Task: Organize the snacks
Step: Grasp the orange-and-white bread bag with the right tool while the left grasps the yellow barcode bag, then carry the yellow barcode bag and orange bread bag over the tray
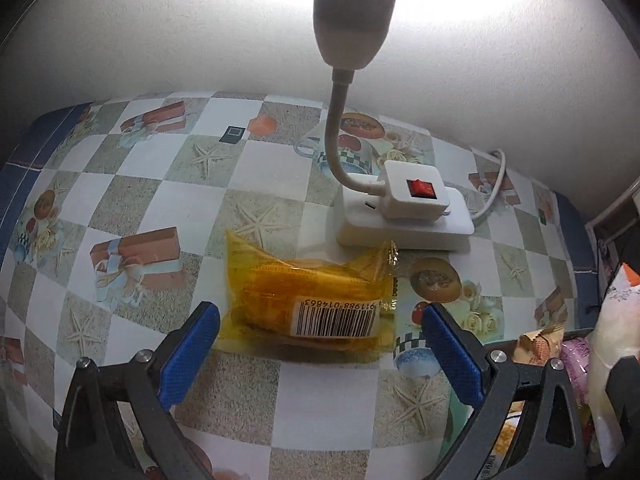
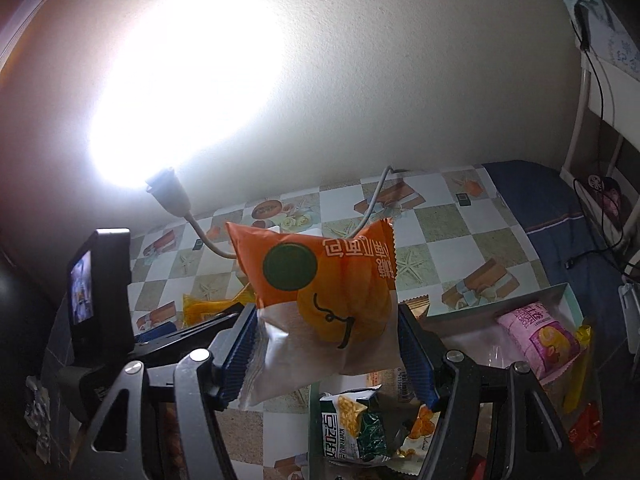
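A clear yellow snack packet (image 1: pixel 308 296) with a barcode label lies flat on the patterned tablecloth (image 1: pixel 248 160). My left gripper (image 1: pixel 320 320) hovers over its near end, open, with a blue pad on either side and neither touching it. My right gripper (image 2: pixel 326 328) is shut on an orange and white bread packet (image 2: pixel 320 304), held in the air above the table. The same yellow packet (image 2: pixel 208 306) shows behind the left gripper's body (image 2: pixel 104 288) in the right wrist view.
A white power strip (image 1: pixel 404 216) with a red switch and a gooseneck lamp (image 1: pixel 352 20) stand just behind the yellow packet. A box (image 2: pixel 556 300) at right holds a pink packet (image 2: pixel 540 336); a green packet (image 2: pixel 360 428) lies below my right gripper. A wall closes the back.
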### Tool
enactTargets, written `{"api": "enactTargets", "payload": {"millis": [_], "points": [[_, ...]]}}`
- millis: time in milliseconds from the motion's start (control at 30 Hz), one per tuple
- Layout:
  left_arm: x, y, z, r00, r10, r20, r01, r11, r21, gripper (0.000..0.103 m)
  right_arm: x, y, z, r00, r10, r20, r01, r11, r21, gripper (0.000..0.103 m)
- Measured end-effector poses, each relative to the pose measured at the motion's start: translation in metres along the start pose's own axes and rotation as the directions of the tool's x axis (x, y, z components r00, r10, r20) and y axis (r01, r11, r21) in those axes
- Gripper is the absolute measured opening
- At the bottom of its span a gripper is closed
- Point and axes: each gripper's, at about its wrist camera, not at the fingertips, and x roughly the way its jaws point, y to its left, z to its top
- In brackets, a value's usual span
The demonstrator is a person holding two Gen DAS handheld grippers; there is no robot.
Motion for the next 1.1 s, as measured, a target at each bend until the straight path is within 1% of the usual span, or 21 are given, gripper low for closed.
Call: {"api": "enactTargets", "payload": {"millis": [33,100,200,300,400,467,567,700,833,967,1100], "points": [[0.004,0.0,0.001,1.0,0.01,-0.007,-0.01,1.0,-0.001,0.101,0.001,-0.001,0.0,1.0,0.001,-0.003,-0.001,1.0,0.004,0.069],[0.008,-0.001,0.001,1.0,0.003,-0.01,-0.003,1.0,0.006,0.101,0.001,-0.004,-0.001,1.0,0.0,-0.004,0.0,1.0,0.013,0.069],[0.011,-0.006,0.004,0.998,0.061,0.006,-0.061,0.998,0.033,0.101,0.003,-0.007,-0.002,1.0,0.001,-0.007,-0.001,1.0,0.021,0.069],[0.017,-0.006,0.007,0.998,0.07,-0.003,-0.07,0.997,0.027,0.101,0.004,-0.008,-0.004,1.0,0.008,-0.01,-0.008,1.0,0.024,0.069],[0.023,-0.008,0.006,0.995,0.095,-0.008,-0.094,0.995,0.038,0.101,0.005,-0.011,-0.005,1.0,0.006,-0.01,-0.005,1.0,0.029,0.069],[0.026,-0.006,0.005,0.995,0.1,-0.009,-0.099,0.994,0.035,0.095,0.007,-0.013,-0.006,1.0,0.002,-0.012,-0.002,0.999,0.033,0.069],[0.026,-0.003,0.005,0.997,0.083,-0.008,-0.083,0.996,0.018,0.093,0.008,-0.014,-0.007,1.0,0.002,-0.016,-0.001,0.999,0.036,0.069],[0.021,0.001,0.003,0.998,0.068,-0.006,-0.068,0.998,0.0,0.087,0.01,-0.015,-0.007,1.0,0.0,-0.022,0.001,0.999,0.038,0.069],[0.016,0.007,-0.004,0.998,0.057,-0.012,-0.058,0.998,-0.027,0.085,0.01,-0.015,-0.008,0.999,-0.009,-0.033,0.011,0.999,0.045,0.069],[0.004,0.019,-0.019,0.999,0.028,-0.023,-0.03,0.995,-0.09,0.083,0.008,-0.017,-0.01,0.998,-0.012,-0.058,0.015,0.999,0.052,0.069],[-0.012,0.03,-0.038,1.0,0.0,-0.027,-0.004,0.988,-0.155,0.083,-0.006,-0.019,-0.01,0.998,-0.019,-0.065,0.023,0.997,0.067,0.069]]}}
